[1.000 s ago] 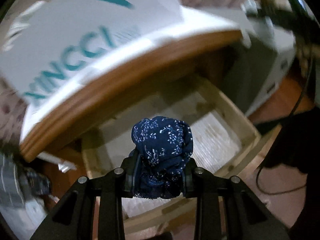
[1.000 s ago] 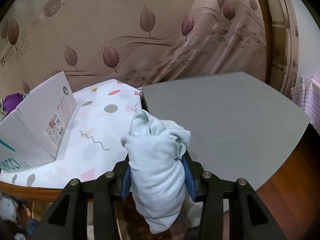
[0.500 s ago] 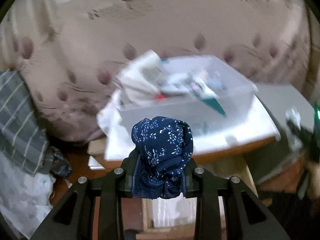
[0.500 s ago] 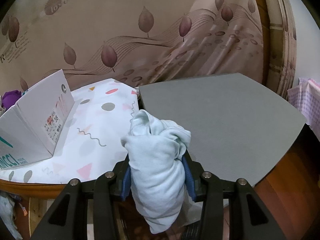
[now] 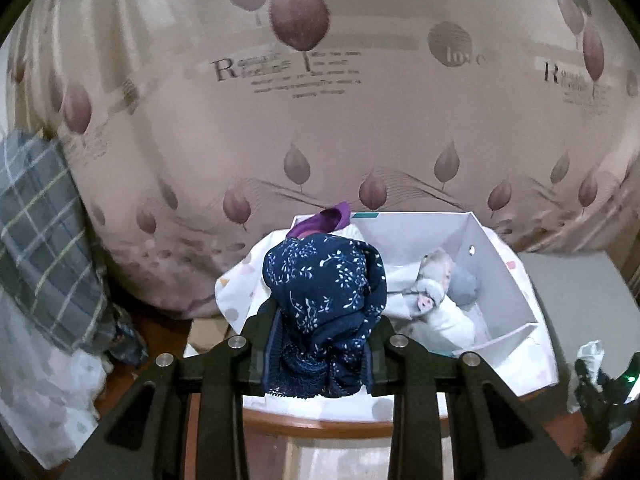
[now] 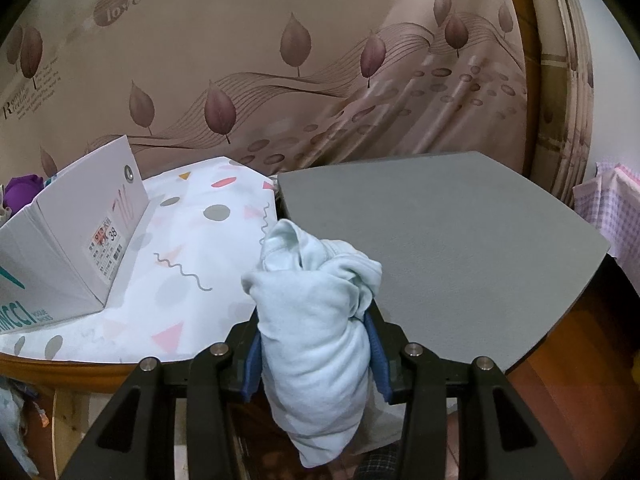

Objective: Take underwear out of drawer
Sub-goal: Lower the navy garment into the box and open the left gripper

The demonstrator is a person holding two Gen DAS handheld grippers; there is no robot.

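Observation:
A bundle of dark blue floral underwear (image 5: 324, 304) is clamped between the pads of my left gripper (image 5: 318, 354), held up in front of a white cardboard box (image 5: 500, 280) on the table. Inside that box lie pale rolled garments (image 5: 436, 300) and a purple one (image 5: 324, 218) at its back rim. My right gripper (image 6: 314, 354) is shut on a roll of light blue underwear (image 6: 316, 320), which hangs over the table's front edge, near where a patterned cloth (image 6: 192, 248) meets a grey board (image 6: 440, 248). The drawer is not in view.
A leaf-print curtain (image 5: 320, 120) closes off the back. A grey checked fabric (image 5: 44, 232) hangs at the left. The white box (image 6: 60, 248) stands on the left of the patterned cloth in the right wrist view. A pink checked cloth (image 6: 608, 208) is at the far right.
My left gripper has risen with the dark blue underwear, from over the open wooden drawer under the tabletop to above the table, now facing the box. The right gripper has stayed put.

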